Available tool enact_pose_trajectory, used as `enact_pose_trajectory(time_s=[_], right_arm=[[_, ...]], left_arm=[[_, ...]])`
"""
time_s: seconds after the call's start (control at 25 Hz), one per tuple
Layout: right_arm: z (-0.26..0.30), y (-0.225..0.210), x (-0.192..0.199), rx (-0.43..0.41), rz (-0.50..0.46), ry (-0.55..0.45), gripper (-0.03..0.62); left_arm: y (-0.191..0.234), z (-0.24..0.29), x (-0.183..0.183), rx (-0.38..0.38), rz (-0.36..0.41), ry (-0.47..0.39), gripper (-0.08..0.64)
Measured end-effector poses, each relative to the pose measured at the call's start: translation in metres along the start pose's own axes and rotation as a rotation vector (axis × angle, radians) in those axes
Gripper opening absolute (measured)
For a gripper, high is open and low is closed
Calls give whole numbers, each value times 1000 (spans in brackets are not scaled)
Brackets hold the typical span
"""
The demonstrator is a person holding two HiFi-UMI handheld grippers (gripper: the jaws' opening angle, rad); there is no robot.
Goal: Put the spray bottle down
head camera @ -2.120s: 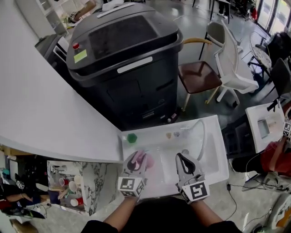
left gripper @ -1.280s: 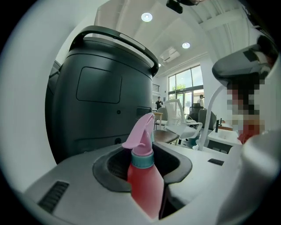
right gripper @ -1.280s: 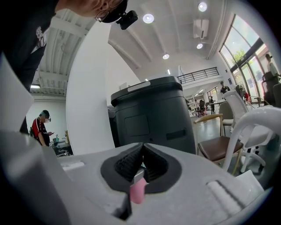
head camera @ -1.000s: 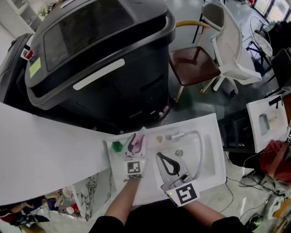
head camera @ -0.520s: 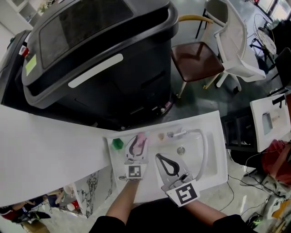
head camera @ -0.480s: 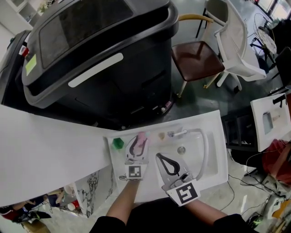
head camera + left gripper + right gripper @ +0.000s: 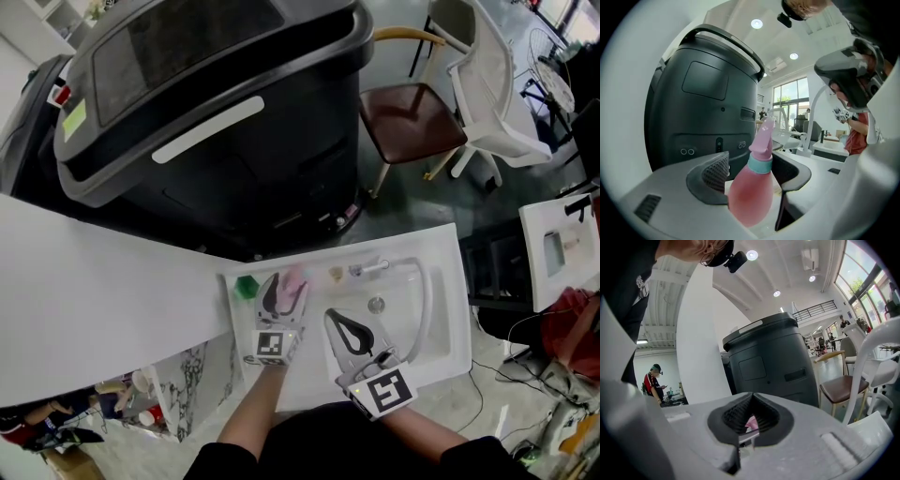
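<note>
A pink spray bottle (image 7: 294, 279) with a teal collar stands upright on the white sink counter (image 7: 442, 272), left of the basin. My left gripper (image 7: 281, 289) is around it, and its jaws are opening. In the left gripper view the bottle (image 7: 752, 192) sits between the two dark pads (image 7: 715, 174), which no longer press on it. My right gripper (image 7: 332, 317) hovers over the basin just right of the bottle, with its jaws shut and nothing in them (image 7: 750, 417).
A curved white faucet (image 7: 424, 292) arches over the basin, and a small green thing (image 7: 246, 287) lies at the counter's back left corner. A big black machine (image 7: 216, 122) stands behind the counter. A brown-seated chair (image 7: 412, 122) and a white chair (image 7: 483, 103) stand to the right.
The left gripper's jaws have spread apart from the pink bottle, which now stands on the counter. The right gripper has stayed where it was.
</note>
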State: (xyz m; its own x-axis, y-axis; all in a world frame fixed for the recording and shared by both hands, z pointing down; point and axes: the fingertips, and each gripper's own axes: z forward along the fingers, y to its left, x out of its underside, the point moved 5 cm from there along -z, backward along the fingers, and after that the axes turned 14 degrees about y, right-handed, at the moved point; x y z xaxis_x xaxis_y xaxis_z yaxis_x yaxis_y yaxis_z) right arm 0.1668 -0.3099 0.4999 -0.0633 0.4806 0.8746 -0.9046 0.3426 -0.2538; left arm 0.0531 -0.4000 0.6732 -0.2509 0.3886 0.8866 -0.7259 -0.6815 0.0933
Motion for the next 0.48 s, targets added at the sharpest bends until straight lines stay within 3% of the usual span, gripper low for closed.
enact_pose_trajectory(time_s=[0.24, 0.48], right_arm=[[-11, 6, 7, 44, -14, 16, -2], [-29, 19, 13, 97, -6, -5, -2]], left_arm=[[-3, -34, 4, -1, -93, -9, 285], [-12, -84, -17, 50, -170, -57, 288]])
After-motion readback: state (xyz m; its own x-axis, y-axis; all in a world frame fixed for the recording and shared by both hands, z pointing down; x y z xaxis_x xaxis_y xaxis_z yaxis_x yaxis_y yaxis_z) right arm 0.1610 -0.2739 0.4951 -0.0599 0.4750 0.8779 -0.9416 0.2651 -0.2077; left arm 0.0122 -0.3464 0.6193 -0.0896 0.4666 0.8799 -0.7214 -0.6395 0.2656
